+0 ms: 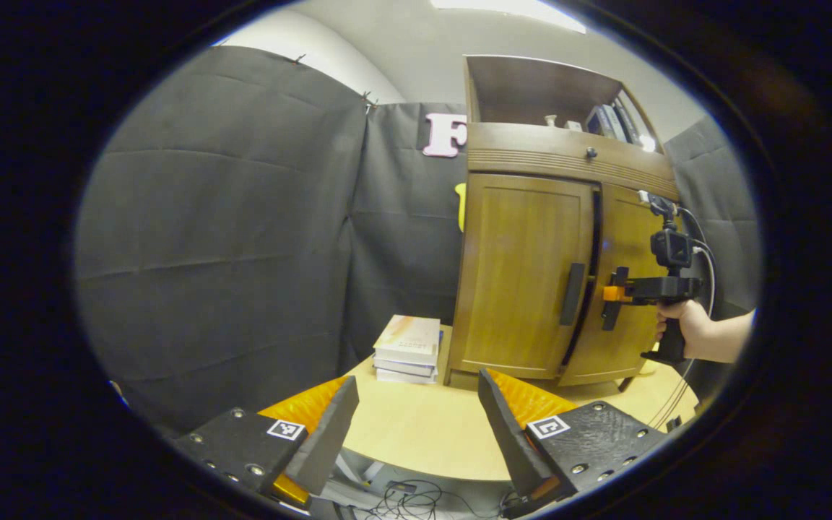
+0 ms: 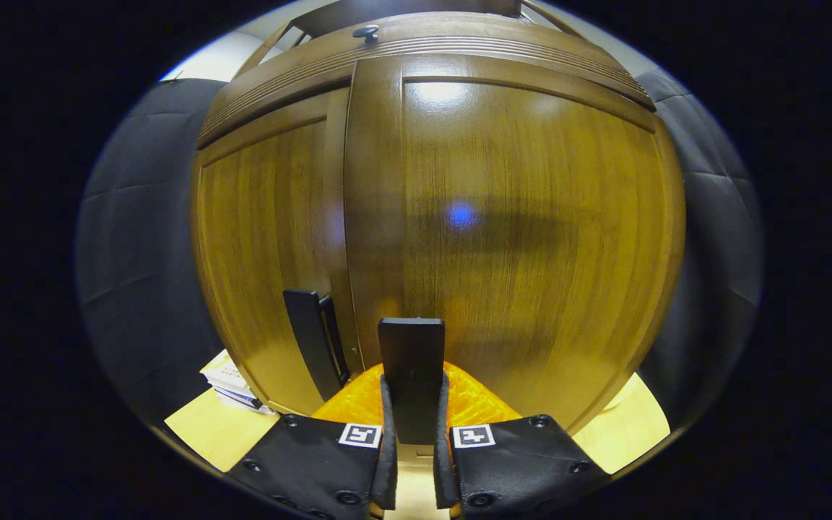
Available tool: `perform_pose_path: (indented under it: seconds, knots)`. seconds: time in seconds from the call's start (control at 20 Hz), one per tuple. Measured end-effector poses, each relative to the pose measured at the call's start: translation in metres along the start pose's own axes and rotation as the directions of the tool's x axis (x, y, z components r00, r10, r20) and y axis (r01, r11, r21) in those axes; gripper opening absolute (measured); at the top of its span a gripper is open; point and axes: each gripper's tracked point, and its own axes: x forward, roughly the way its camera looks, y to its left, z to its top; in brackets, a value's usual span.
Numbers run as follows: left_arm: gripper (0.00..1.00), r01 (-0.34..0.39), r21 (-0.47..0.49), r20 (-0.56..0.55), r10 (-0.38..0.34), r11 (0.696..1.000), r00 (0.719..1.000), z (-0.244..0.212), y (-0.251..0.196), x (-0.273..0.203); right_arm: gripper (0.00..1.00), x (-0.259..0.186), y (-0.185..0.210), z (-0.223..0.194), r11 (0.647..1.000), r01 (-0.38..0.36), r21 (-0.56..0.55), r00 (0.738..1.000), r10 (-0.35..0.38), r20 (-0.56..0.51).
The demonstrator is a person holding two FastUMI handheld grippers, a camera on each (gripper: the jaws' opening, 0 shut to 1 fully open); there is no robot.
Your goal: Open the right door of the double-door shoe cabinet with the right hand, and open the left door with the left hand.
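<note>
The wooden shoe cabinet (image 1: 531, 238) stands on a light table, to the right in the left gripper view. Its left door (image 1: 524, 274) carries a dark upright handle (image 1: 573, 292), and a dark gap runs between the two doors. A hand holds my right gripper (image 1: 612, 297) at the right door (image 2: 531, 238). In the right gripper view, my right gripper (image 2: 414, 386) is shut on that door's dark upright handle (image 2: 411, 347), and the left door's handle (image 2: 311, 347) sits just to its left. My left gripper (image 1: 416, 426) hangs open over the table's near edge, well short of the cabinet.
A stack of books (image 1: 409, 347) lies on the table (image 1: 416, 440) just left of the cabinet. A drawer with a small knob (image 1: 591, 152) sits above the doors, under an open shelf with books. Cables hang below the table's front edge.
</note>
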Motion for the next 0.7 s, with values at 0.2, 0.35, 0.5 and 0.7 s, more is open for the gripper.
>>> perform_pose_path:
  seconds: [0.2,0.35,0.5,0.7]
  knots:
    - [0.96,0.067,0.001,-0.009,-0.067,0.998,0.998,0.0,-0.006,0.005,0.21,0.0,0.0,-0.001,1.0,0.0,0.009,1.0,0.0,0.005]
    - [0.95,0.083,0.01,0.009,-0.083,0.996,0.996,0.008,-0.017,0.01,0.22,0.001,0.002,-0.001,1.0,-0.027,-0.001,1.0,0.027,0.006]
    - [0.96,0.082,-0.008,0.018,-0.082,0.997,0.996,0.017,-0.042,0.022,0.23,0.001,0.003,0.001,0.998,-0.064,-0.004,0.998,0.064,0.0]
    - [0.96,0.103,-0.052,0.022,-0.102,0.993,0.994,0.025,-0.081,0.033,0.22,0.0,0.005,0.002,0.994,-0.11,-0.005,0.994,0.11,-0.002]
